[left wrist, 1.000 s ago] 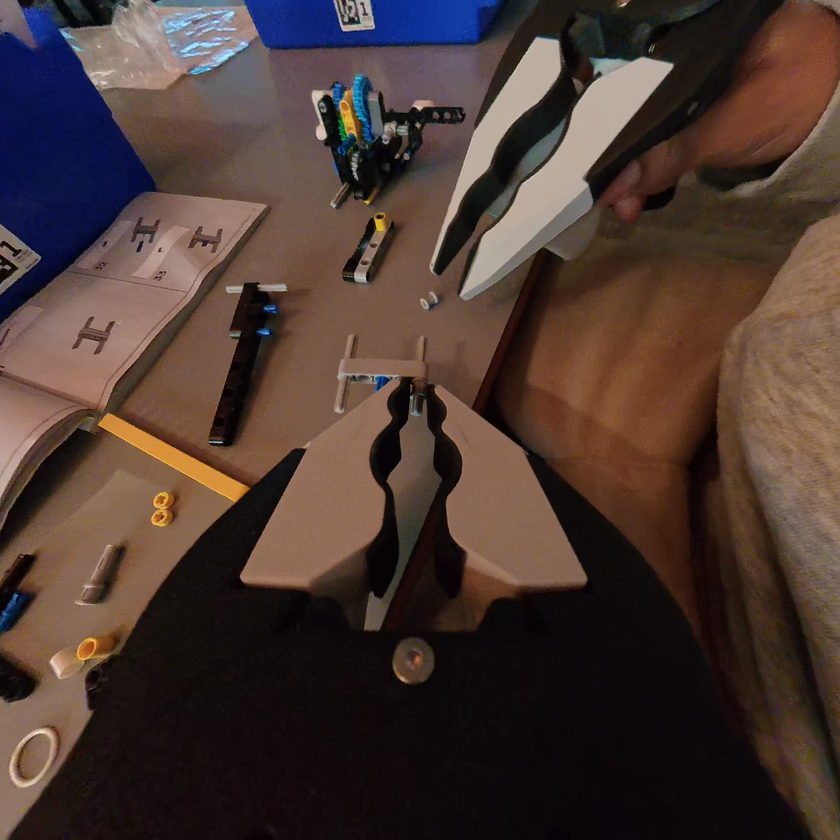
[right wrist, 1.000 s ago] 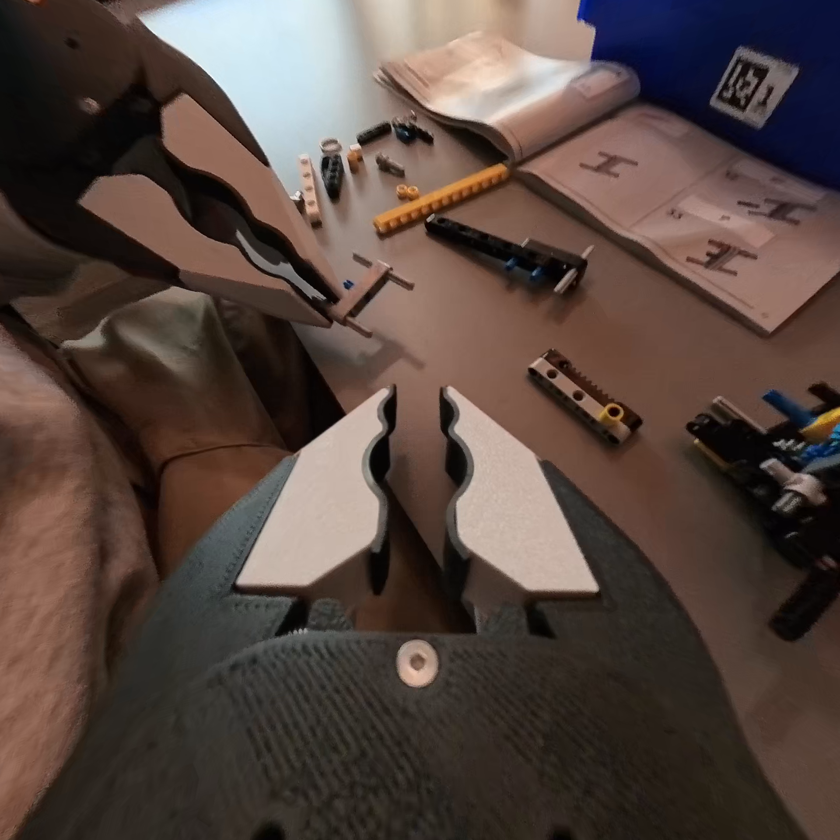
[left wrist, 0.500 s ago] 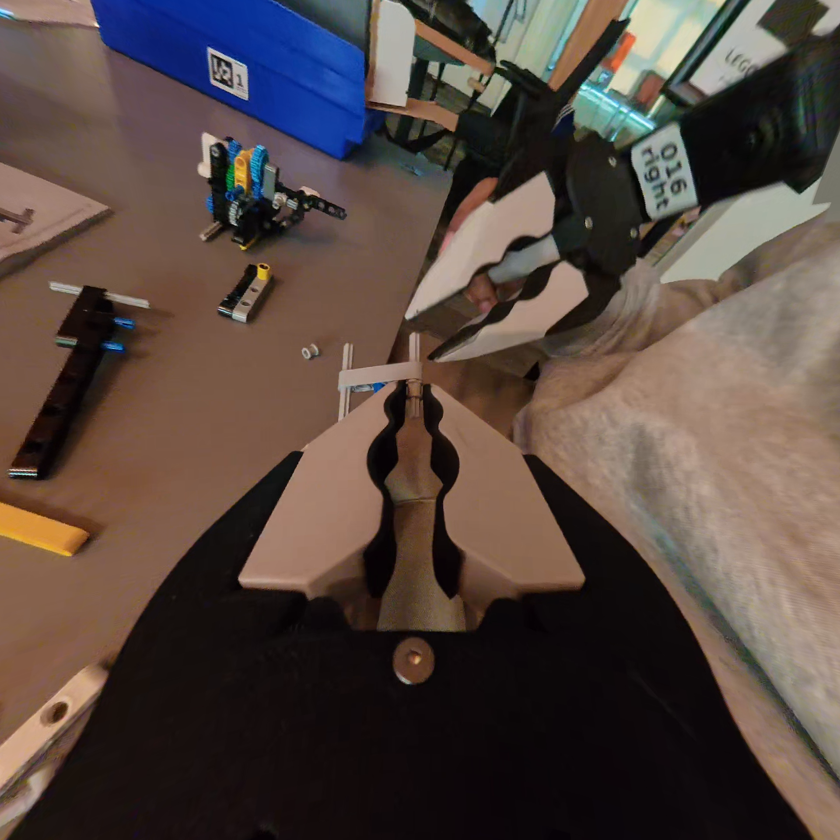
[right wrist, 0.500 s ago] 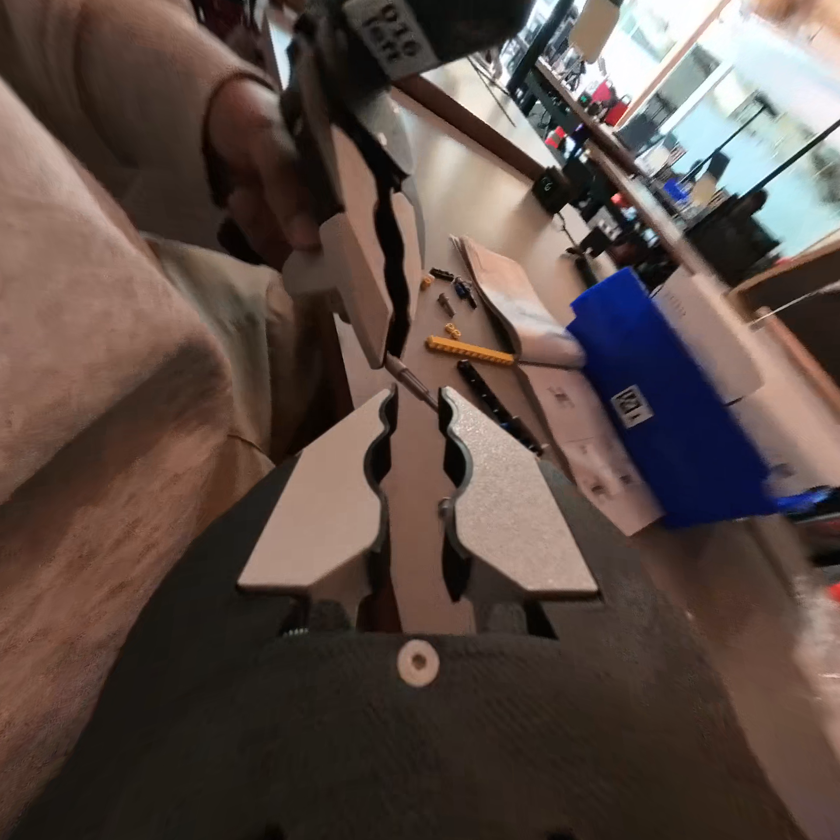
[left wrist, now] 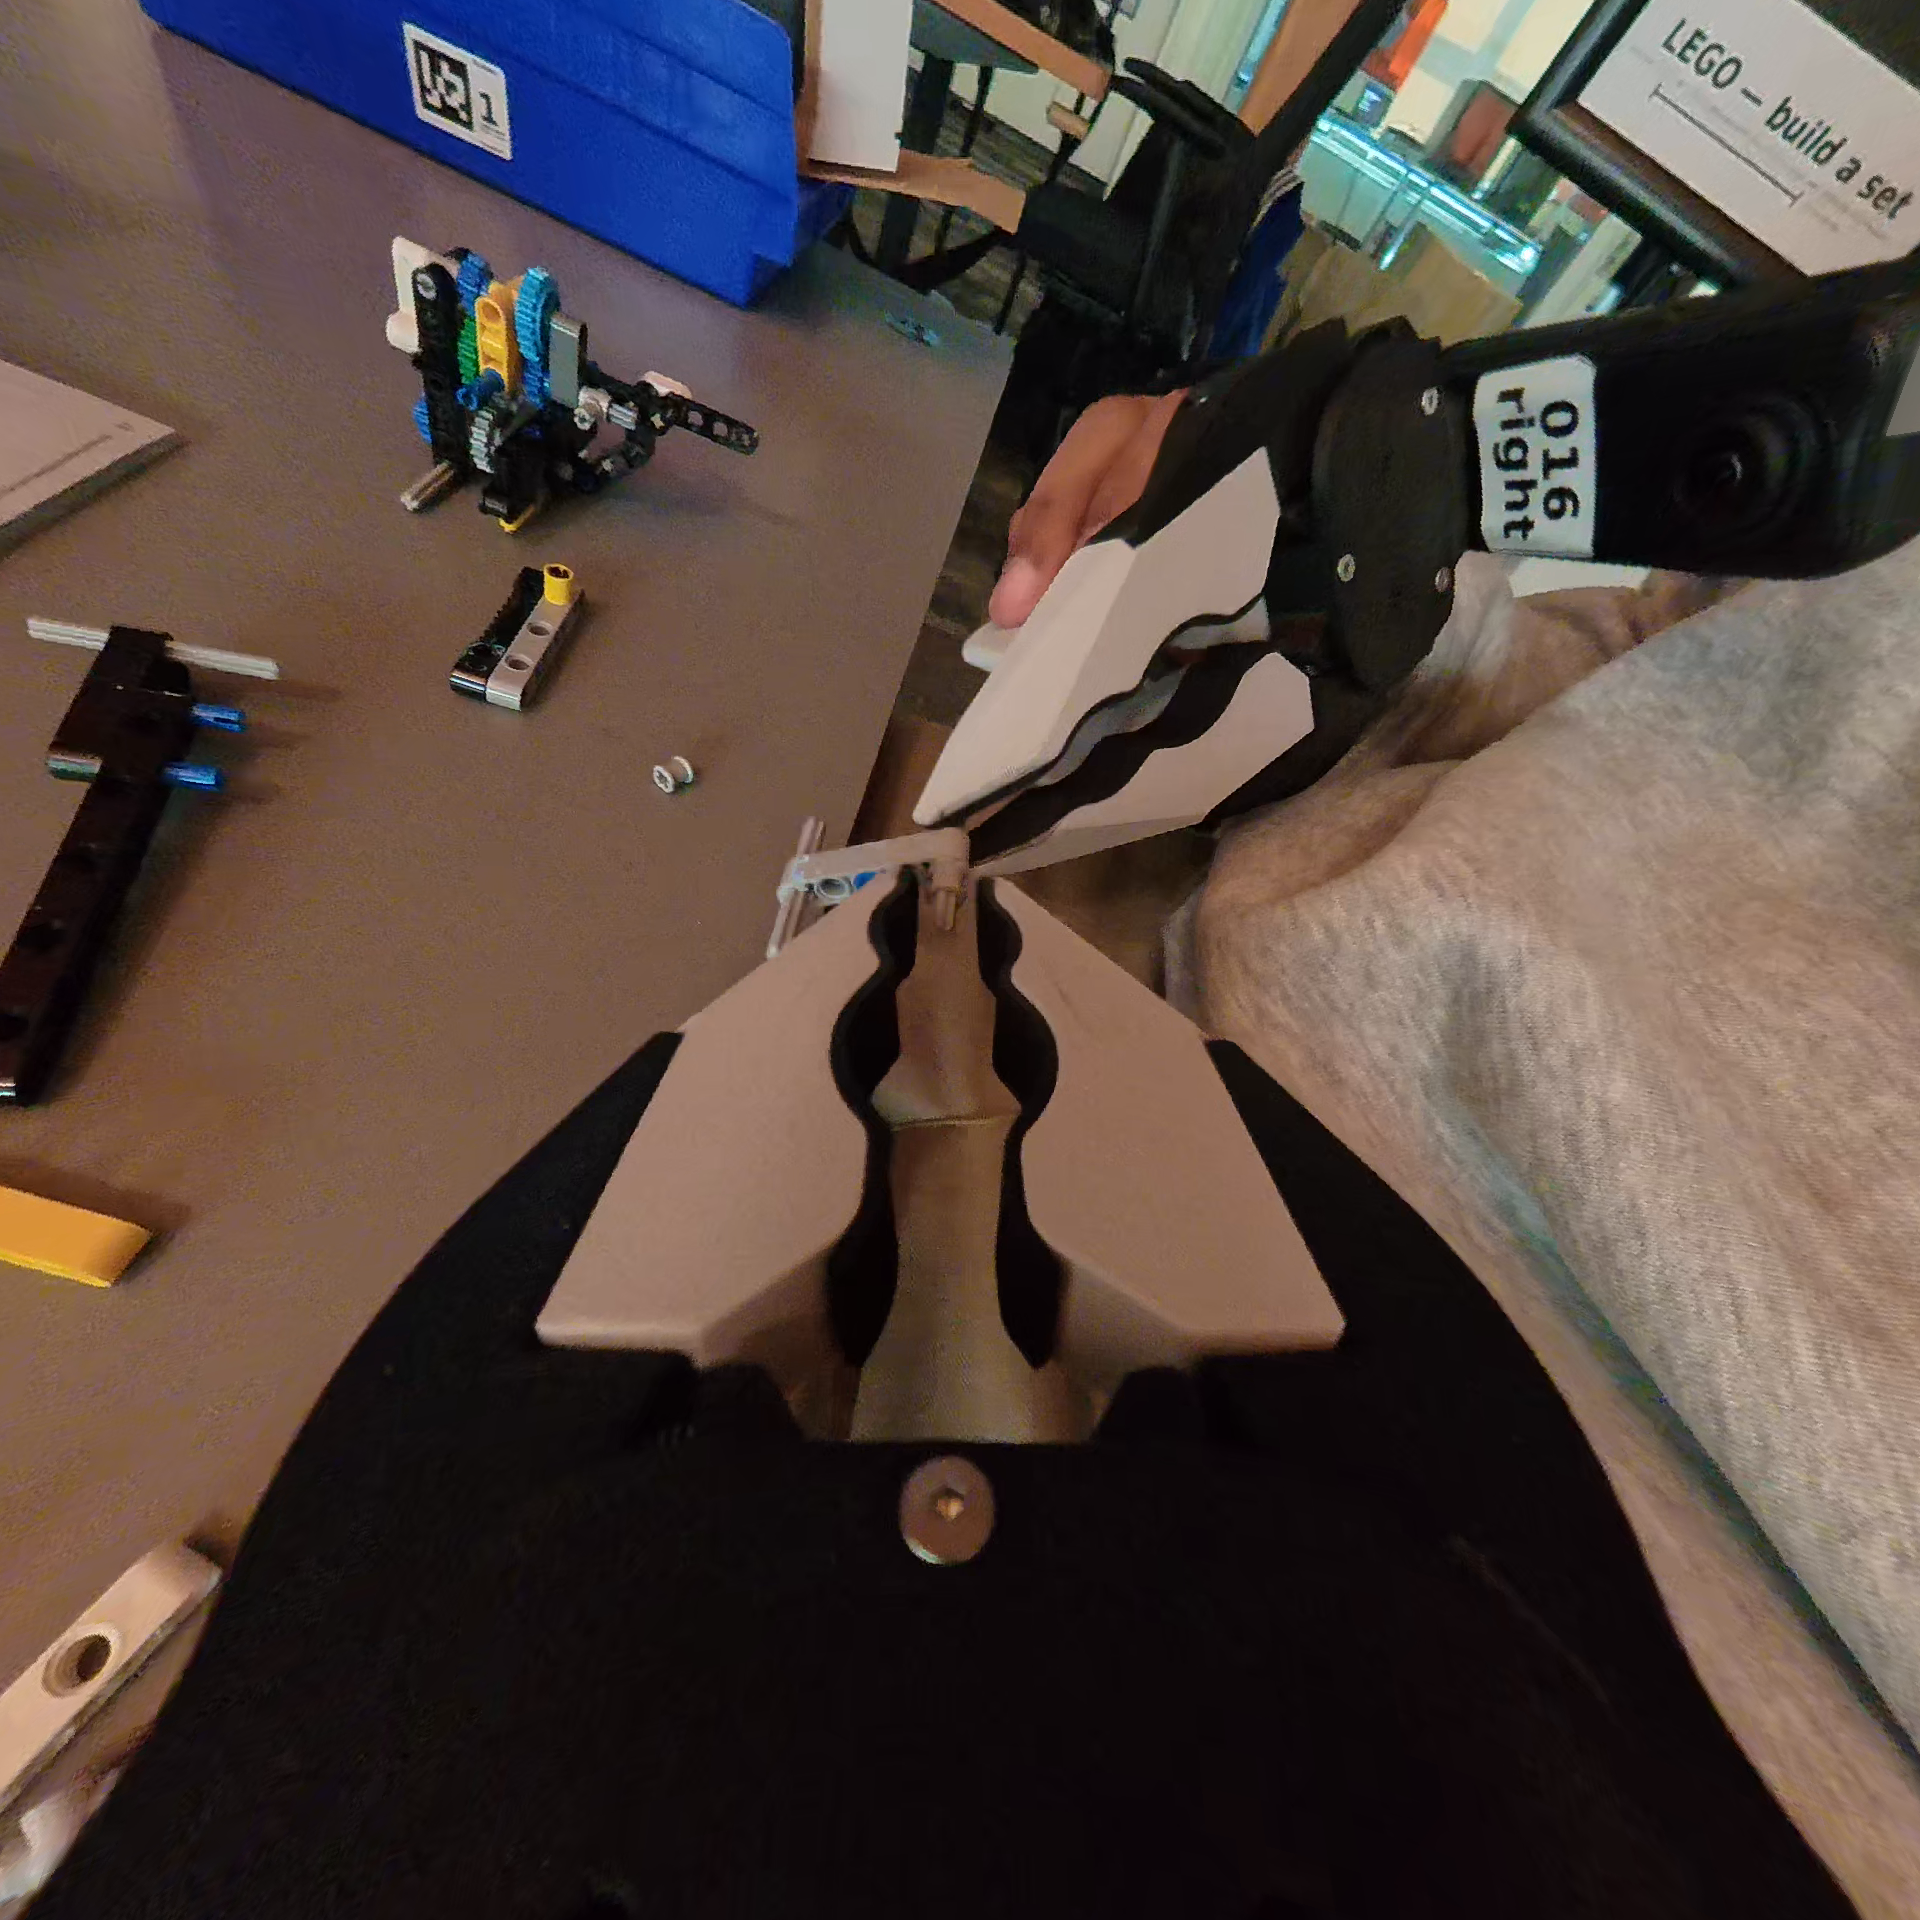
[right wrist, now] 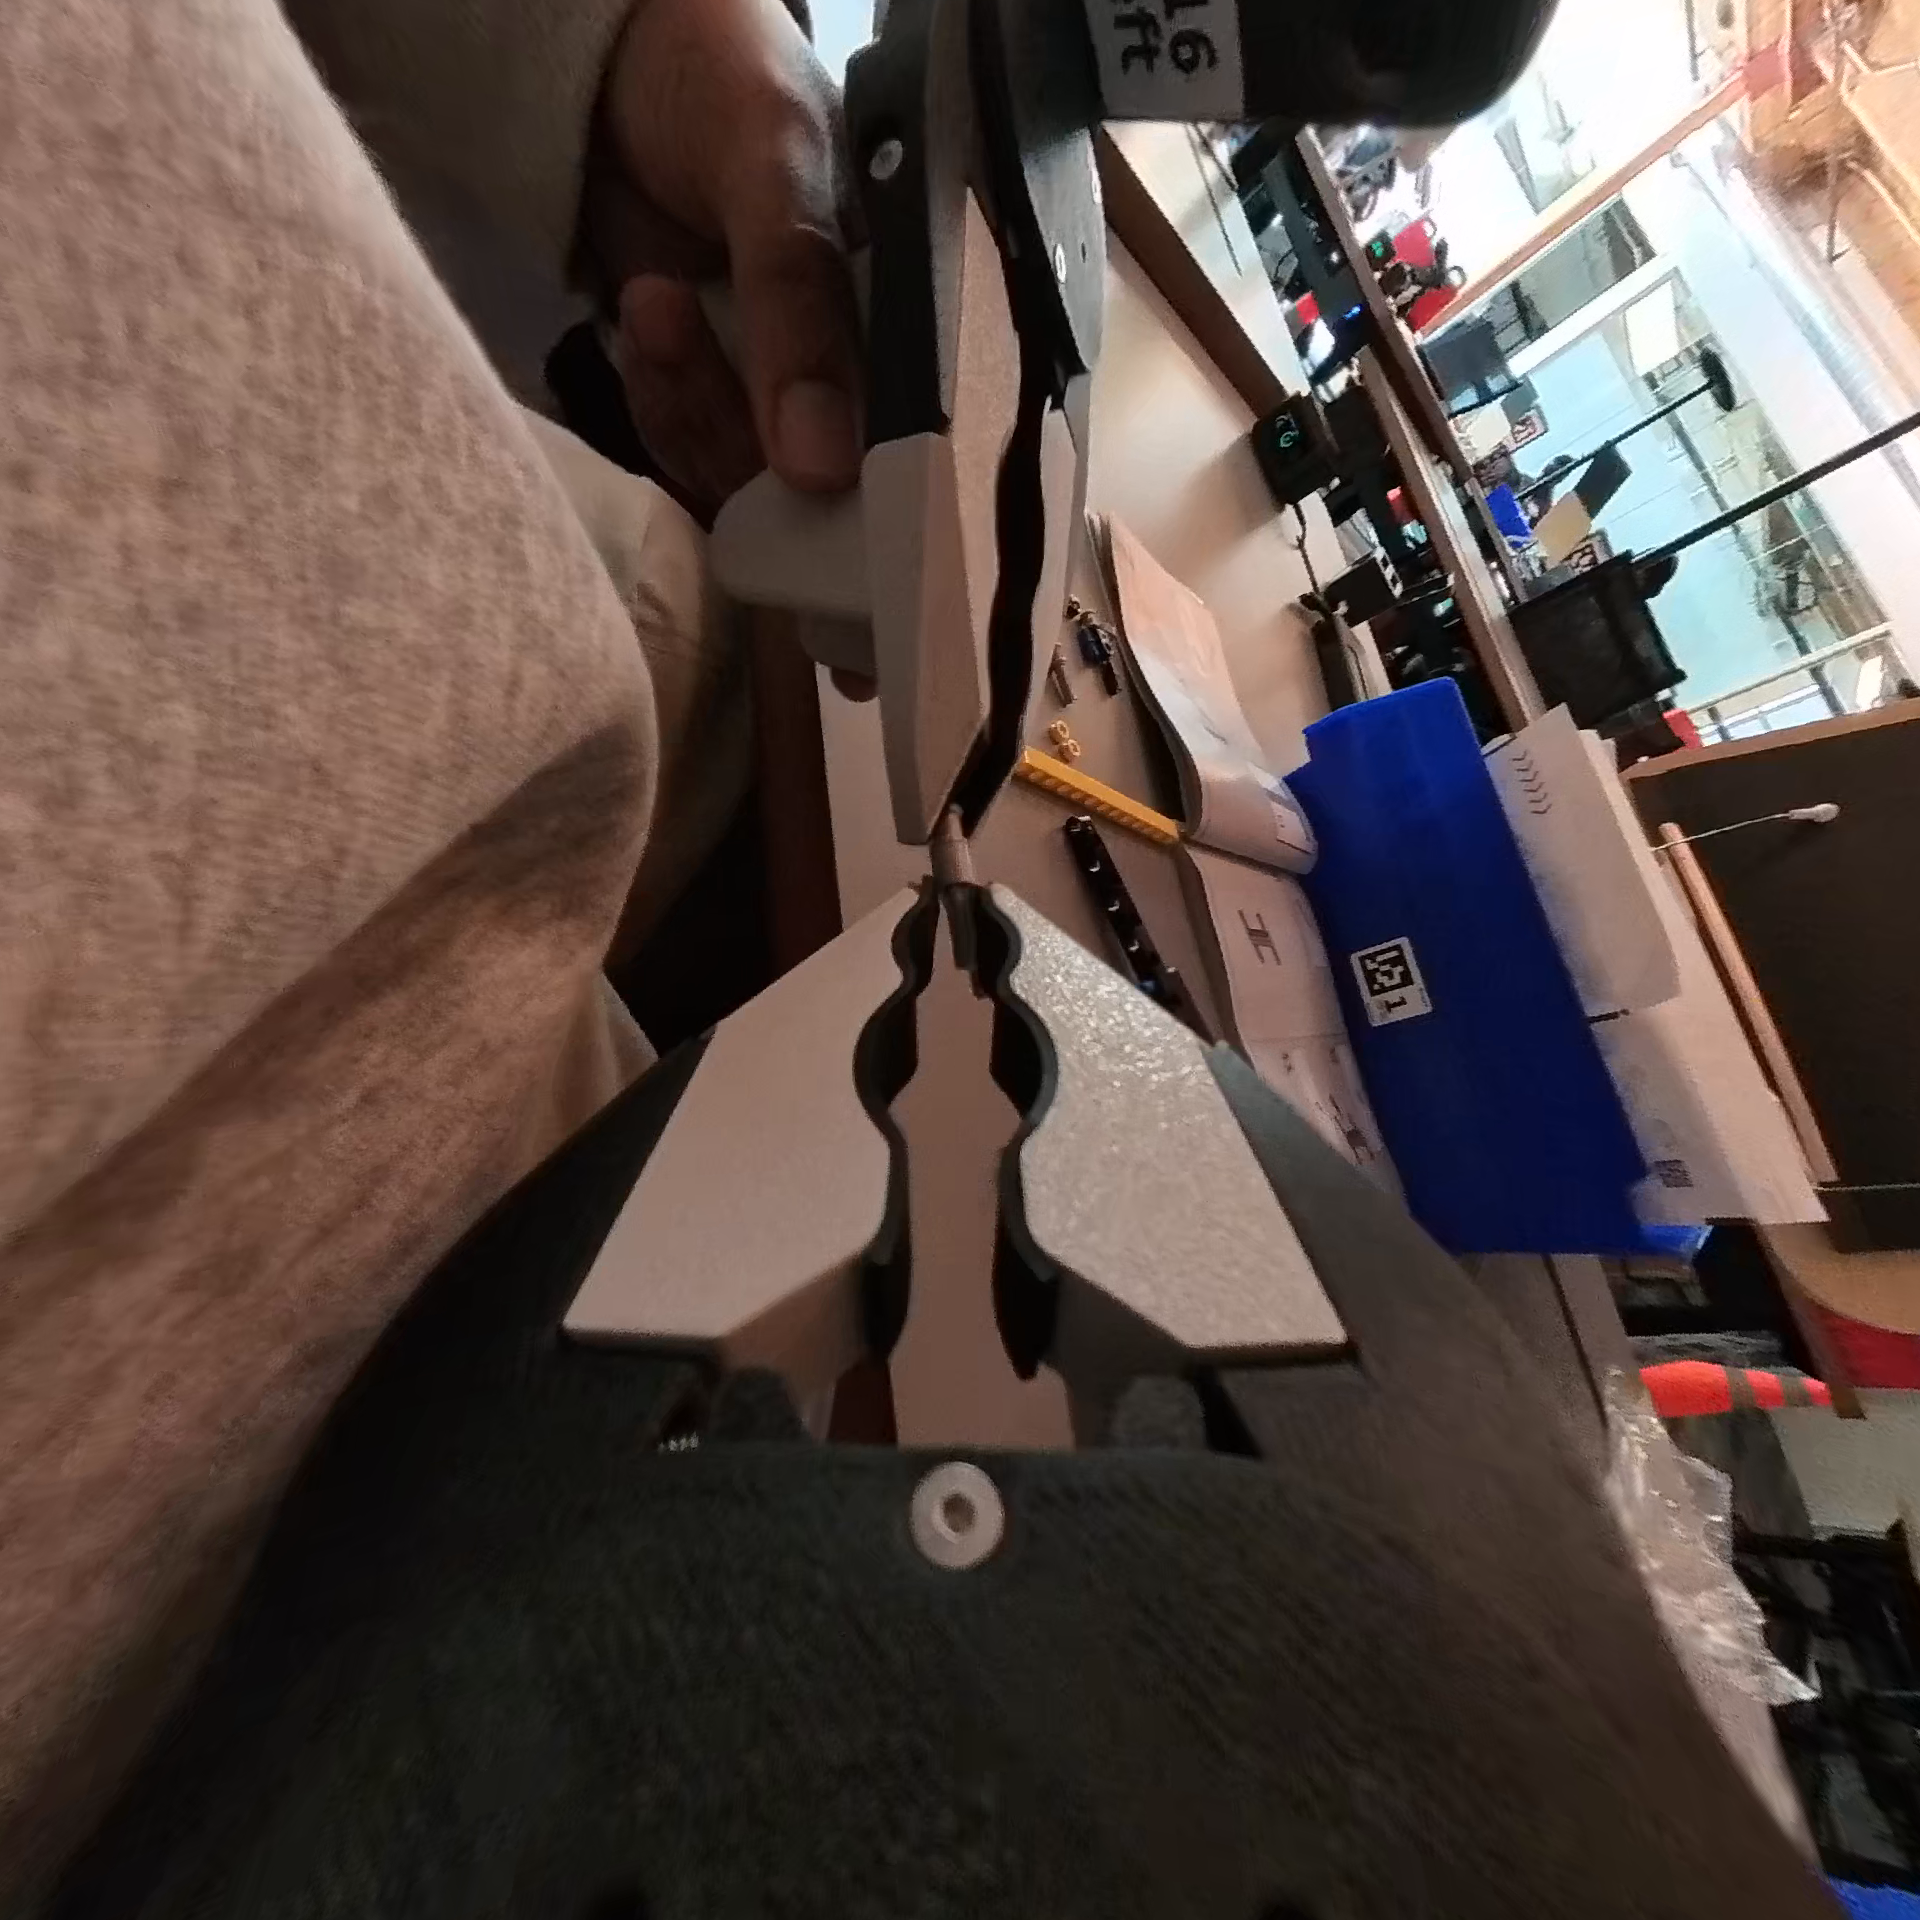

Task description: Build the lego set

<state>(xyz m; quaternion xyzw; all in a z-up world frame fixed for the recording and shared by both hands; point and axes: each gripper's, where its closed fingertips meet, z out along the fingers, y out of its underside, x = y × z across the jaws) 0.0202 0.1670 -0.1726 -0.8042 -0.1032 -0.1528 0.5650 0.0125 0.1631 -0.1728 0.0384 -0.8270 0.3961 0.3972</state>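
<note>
My left gripper is shut on a small grey beam with axles and holds it off the table's near edge. It also shows in the right wrist view, coming down from above. My right gripper meets it tip to tip, and its fingers are closed on the same grey piece. In the left wrist view the right gripper comes in from the right onto the beam's end. The part-built model stands at the far side of the table.
On the grey table lie a black beam with blue pins, a small black-and-grey piece with a yellow pin, a tiny grey bush and a yellow beam. A blue bin and an open manual stand behind. My left and right fingertips are right by each other. Left tips and right tips are each some 20 cm from the part-built model.
The left gripper has lifted the grey piece off the table. The right gripper swung round to face it, moved in and closed on the piece's end.
</note>
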